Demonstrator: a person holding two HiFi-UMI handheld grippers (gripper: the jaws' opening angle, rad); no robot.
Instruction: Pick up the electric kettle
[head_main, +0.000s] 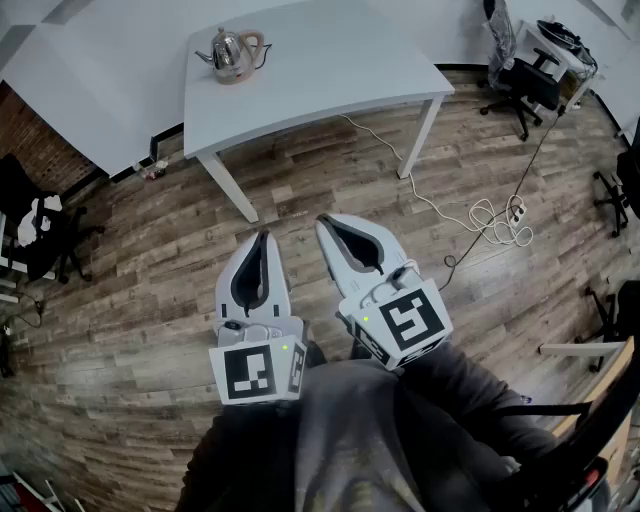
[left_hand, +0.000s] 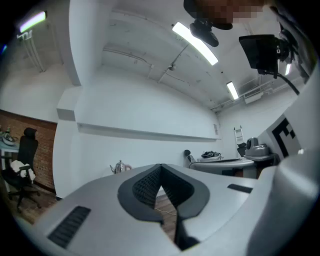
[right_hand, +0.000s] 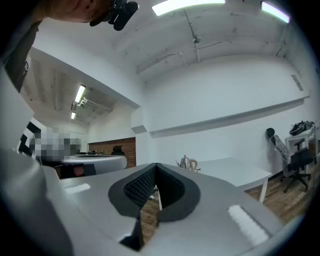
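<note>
Wood-plank flooring (head_main: 150, 300) filled most of the head view, with the person's grey-clad lap (head_main: 350, 440) at the bottom edge. Just above the lap, the left gripper (head_main: 265, 238) and the right gripper (head_main: 325, 222) were held side by side, close to one another but not touching, both pointing level toward the table ahead. Each gripper's own view showed its two dark ribbed pads drawn together at the tips with nothing caught between them, so both were closed and empty.

Beyond the grippers lay bare floor, and to the right a white cable (head_main: 440, 210) snaked across the planks to a power strip (head_main: 515, 210). Farther on stood a white table (head_main: 320, 70) on white legs. The electric kettle (head_main: 232, 52), silver with a pale handle, stood upright on the tabletop near its far left corner, well apart from both grippers. Both gripper views picked it up as a small shape just above the jaws.

At the far right, a black office chair (head_main: 525, 80) sat beside another desk. On the left, a second black chair (head_main: 40, 230) stood near a brick wall (head_main: 30, 140).
</note>
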